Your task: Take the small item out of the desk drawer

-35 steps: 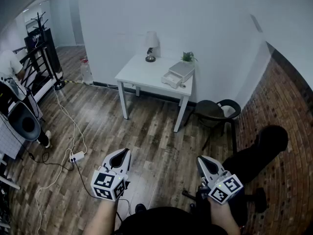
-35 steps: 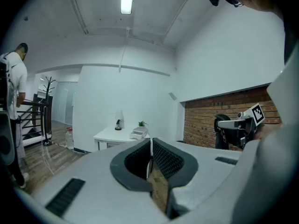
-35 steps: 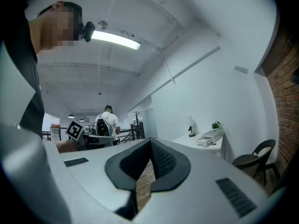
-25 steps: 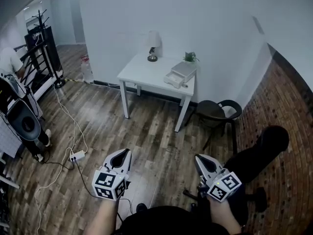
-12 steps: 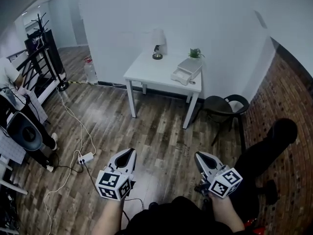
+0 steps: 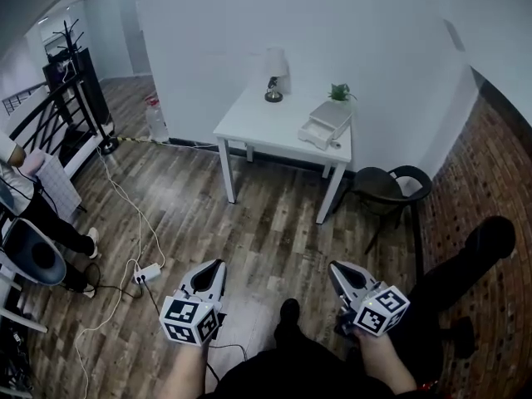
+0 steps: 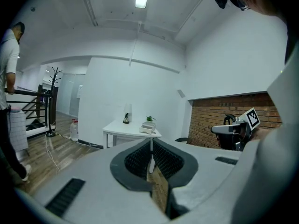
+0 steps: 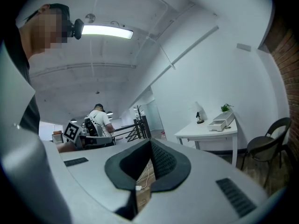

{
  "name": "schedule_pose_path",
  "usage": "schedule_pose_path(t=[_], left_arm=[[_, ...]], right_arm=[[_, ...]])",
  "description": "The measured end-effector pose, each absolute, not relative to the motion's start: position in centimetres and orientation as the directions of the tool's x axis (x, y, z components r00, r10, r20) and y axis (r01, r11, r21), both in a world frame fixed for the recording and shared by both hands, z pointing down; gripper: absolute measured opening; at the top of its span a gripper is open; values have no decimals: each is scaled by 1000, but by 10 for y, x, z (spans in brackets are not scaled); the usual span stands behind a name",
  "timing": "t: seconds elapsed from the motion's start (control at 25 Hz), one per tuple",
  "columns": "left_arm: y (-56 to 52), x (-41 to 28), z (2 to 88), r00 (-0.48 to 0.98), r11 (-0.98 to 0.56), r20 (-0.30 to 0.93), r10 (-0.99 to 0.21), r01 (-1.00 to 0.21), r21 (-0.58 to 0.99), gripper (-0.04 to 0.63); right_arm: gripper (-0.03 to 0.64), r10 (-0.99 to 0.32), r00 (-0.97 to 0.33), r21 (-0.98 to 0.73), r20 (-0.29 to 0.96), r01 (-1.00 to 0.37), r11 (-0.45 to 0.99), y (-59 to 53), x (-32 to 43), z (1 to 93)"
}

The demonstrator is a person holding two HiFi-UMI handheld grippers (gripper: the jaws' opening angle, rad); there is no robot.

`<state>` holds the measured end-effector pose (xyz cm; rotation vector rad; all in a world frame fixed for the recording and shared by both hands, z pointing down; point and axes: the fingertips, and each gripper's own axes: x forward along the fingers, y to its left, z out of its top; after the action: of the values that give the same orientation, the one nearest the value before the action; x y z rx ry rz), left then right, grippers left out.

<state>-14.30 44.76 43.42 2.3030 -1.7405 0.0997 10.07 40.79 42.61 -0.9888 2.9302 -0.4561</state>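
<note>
A small white drawer unit (image 6: 327, 122) stands on the right end of a white table (image 6: 270, 131) against the far wall, its lower drawer pulled slightly out. What lies inside is too small to tell. Both grippers are held low, far from the table, over the wood floor. My left gripper (image 6: 211, 270) is shut with nothing in it, and so is my right gripper (image 6: 337, 271). The left gripper view shows the table (image 7: 126, 128) and drawer unit (image 7: 149, 126) beyond shut jaws; the right gripper view shows the drawer unit (image 8: 221, 122) far off to the right.
A lamp (image 6: 274, 75) and a small plant (image 6: 339, 92) share the table. A dark chair (image 6: 391, 186) stands right of it by the brick wall. Cables and a power strip (image 6: 148, 271) lie on the floor at left, near a person (image 6: 37, 214) and a railing.
The view has moved forward, so the table sits a little nearer and further right. A shoe has stepped into view at the bottom. Both grippers stay shut.
</note>
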Motion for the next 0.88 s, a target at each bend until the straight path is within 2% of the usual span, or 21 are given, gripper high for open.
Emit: schedule_pose_path(t=[0.2,0.36,0.88], left_arm=[[403,-159,451,249,-208,231,-941,-960,187,21],[349,-154,461,280,-232,266,-922,-952,199,21],[151,-83,449,422,-387,312,-851,-906,170,21]], right_arm=[[-3,-551,-829,-298,91,-551,779,353,80,437],[-3,-546,-834,-289,84,-545,787,300,73,433],[-3,-632,-769,-387,94,-613,689,132,138,451]])
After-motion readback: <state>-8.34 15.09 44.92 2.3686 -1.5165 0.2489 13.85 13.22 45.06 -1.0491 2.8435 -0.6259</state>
